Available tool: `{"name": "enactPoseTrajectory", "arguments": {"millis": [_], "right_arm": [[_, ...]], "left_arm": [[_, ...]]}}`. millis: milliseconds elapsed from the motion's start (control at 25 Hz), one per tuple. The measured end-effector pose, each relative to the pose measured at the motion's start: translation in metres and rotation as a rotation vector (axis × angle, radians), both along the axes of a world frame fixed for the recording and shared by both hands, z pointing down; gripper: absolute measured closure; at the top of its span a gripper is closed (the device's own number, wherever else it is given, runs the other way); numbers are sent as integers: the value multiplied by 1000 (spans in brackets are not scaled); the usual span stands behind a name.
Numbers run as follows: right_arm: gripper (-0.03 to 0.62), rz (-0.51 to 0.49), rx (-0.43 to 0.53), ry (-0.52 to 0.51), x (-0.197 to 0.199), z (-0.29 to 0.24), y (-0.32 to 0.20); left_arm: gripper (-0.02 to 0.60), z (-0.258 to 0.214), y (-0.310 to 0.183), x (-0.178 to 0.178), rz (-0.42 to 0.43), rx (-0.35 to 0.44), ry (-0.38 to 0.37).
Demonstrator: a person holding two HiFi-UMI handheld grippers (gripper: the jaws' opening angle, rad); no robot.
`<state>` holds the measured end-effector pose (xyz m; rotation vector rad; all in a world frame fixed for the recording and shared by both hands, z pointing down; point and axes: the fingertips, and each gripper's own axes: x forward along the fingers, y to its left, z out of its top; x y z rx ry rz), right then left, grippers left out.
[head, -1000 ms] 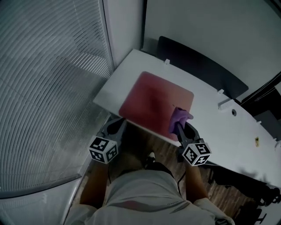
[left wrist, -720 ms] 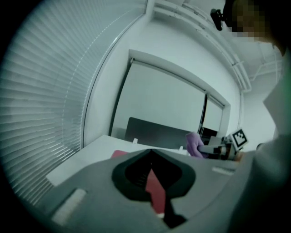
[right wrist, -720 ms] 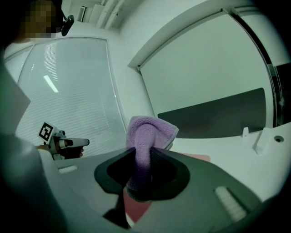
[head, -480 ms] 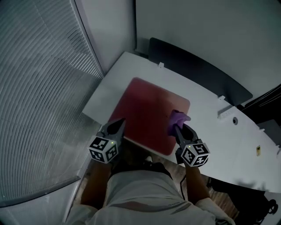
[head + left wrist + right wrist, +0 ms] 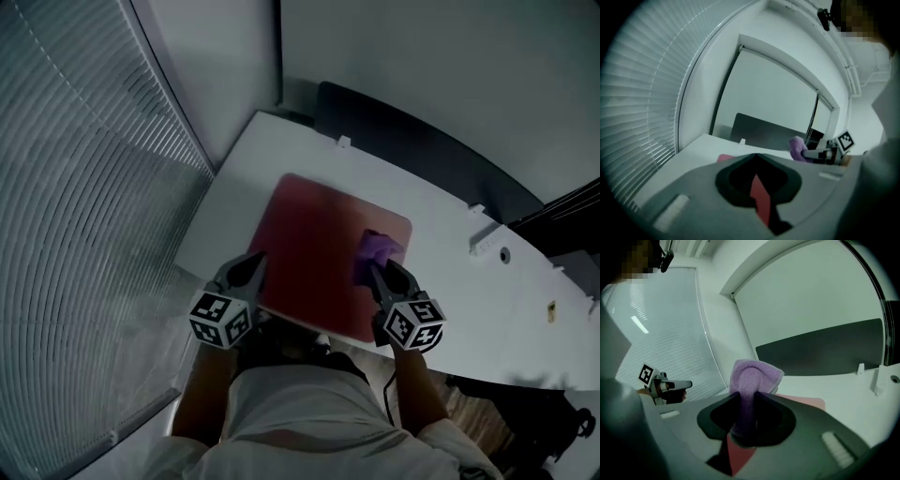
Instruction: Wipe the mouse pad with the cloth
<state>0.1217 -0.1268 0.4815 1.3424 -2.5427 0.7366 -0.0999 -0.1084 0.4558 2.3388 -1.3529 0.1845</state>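
A dark red mouse pad (image 5: 319, 253) lies on the white desk (image 5: 441, 253), near its front edge. My right gripper (image 5: 373, 264) is shut on a folded purple cloth (image 5: 375, 251) over the pad's right part; whether the cloth touches the pad I cannot tell. In the right gripper view the cloth (image 5: 750, 394) stands bunched up between the jaws, with the pad (image 5: 806, 403) beneath. My left gripper (image 5: 256, 264) is shut on nothing at the pad's front left edge. The left gripper view shows its jaws together over a strip of the pad (image 5: 760, 197).
A dark partition panel (image 5: 422, 150) runs along the desk's far side. Slatted blinds (image 5: 84, 206) fill the left. A white cable fitting (image 5: 486, 240) sits on the desk at the right. The person's legs are below the desk's front edge.
Both grippers have moved forward over the desk. The cloth has gone from the pad's front right edge farther onto the pad. The view has shifted.
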Motion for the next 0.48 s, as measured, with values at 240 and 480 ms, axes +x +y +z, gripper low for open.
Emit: {"name": "enactPoseTrajectory", "arguments": {"millis": [240,480], "right_arm": [[497,65,-28,1,-60,3,-46],[497,47,-39,21,-88,13,-76]], "left_arm": [[581,8,-49,-51,60,-13,-11],[581,18,-73,-65,65,-23,-14]]}}
